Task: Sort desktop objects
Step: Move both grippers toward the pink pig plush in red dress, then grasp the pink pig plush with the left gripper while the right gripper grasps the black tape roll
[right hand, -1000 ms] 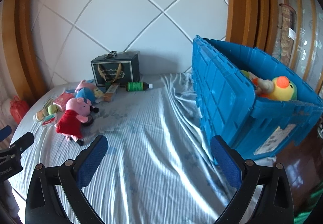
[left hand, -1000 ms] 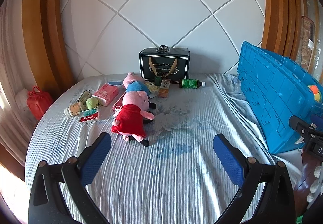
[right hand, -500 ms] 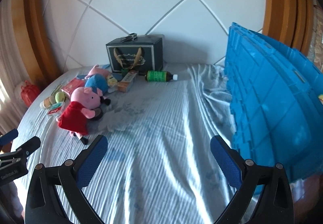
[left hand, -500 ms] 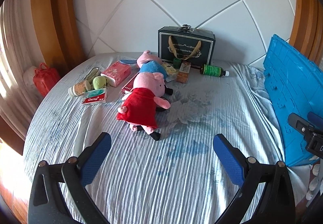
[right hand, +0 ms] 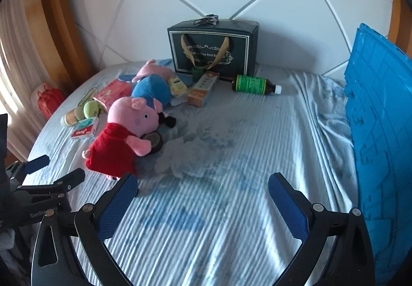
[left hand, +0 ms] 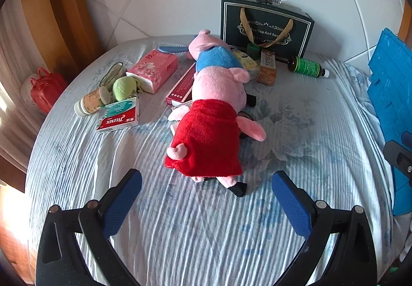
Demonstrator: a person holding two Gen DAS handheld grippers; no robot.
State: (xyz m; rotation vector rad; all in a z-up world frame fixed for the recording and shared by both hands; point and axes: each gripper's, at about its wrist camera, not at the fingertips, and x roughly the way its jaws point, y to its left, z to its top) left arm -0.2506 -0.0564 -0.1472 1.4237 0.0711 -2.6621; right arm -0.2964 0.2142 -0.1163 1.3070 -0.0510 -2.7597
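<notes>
A pink pig plush in a red dress lies on the striped bedsheet, just ahead of my open, empty left gripper. It also shows in the right wrist view, left of my open, empty right gripper. Behind it lies a second pig plush in blue. A green-labelled bottle, an orange box, a pink tissue pack, a Tylenol box and a green ball lie around them.
A dark gift box with gold handles stands against the white padded headboard. A blue plastic crate stands at the right edge. A red bag sits off the bed at the left. The left gripper shows in the right wrist view.
Both grippers have moved forward and left toward the pile of objects. The red-dress pig is now much closer to the left gripper. The crate has slid to the right edge of both views.
</notes>
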